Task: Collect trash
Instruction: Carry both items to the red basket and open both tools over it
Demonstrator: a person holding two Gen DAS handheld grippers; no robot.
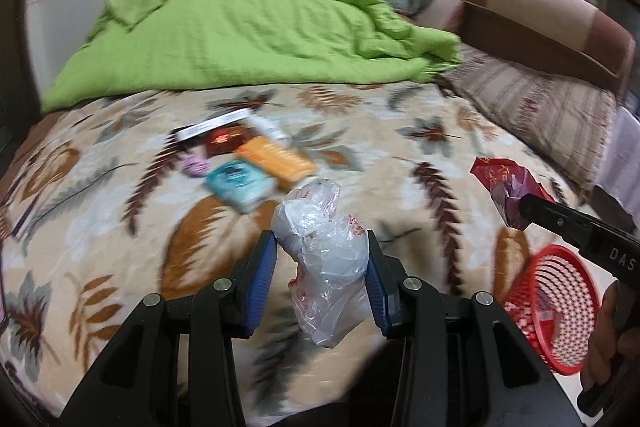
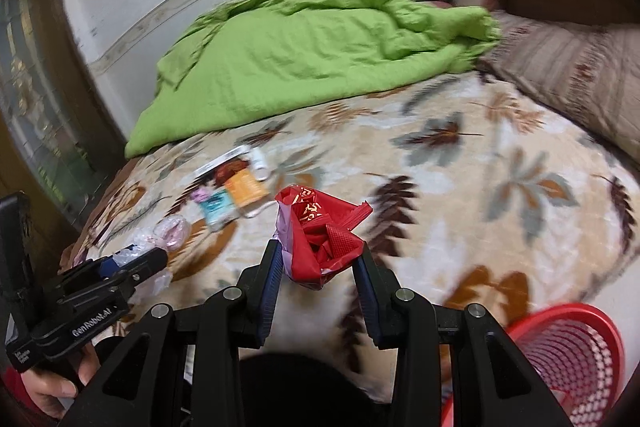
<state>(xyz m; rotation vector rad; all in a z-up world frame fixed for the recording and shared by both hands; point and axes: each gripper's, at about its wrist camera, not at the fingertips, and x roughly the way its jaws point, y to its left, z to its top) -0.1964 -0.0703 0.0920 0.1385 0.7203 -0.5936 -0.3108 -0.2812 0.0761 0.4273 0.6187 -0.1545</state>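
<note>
clear bag (image 1: pixel 326 263) seemingly upright in left tongs (image 1: pixel 322 251)

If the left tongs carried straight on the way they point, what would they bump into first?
Probably the leaf-patterned blanket on the bed, close to the pile of small packets. The left tongs already hold a clear plastic bag; depth is hard to judge.

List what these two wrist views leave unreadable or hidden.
- Print on the small packages on the bed: blurred in both views.
- Red basket: cut by the frame edge in the right wrist view, partly behind the right gripper in the left wrist view; contents unclear.
- Inside of the clear plastic bag held by the left gripper: crumpled, unreadable.
</note>
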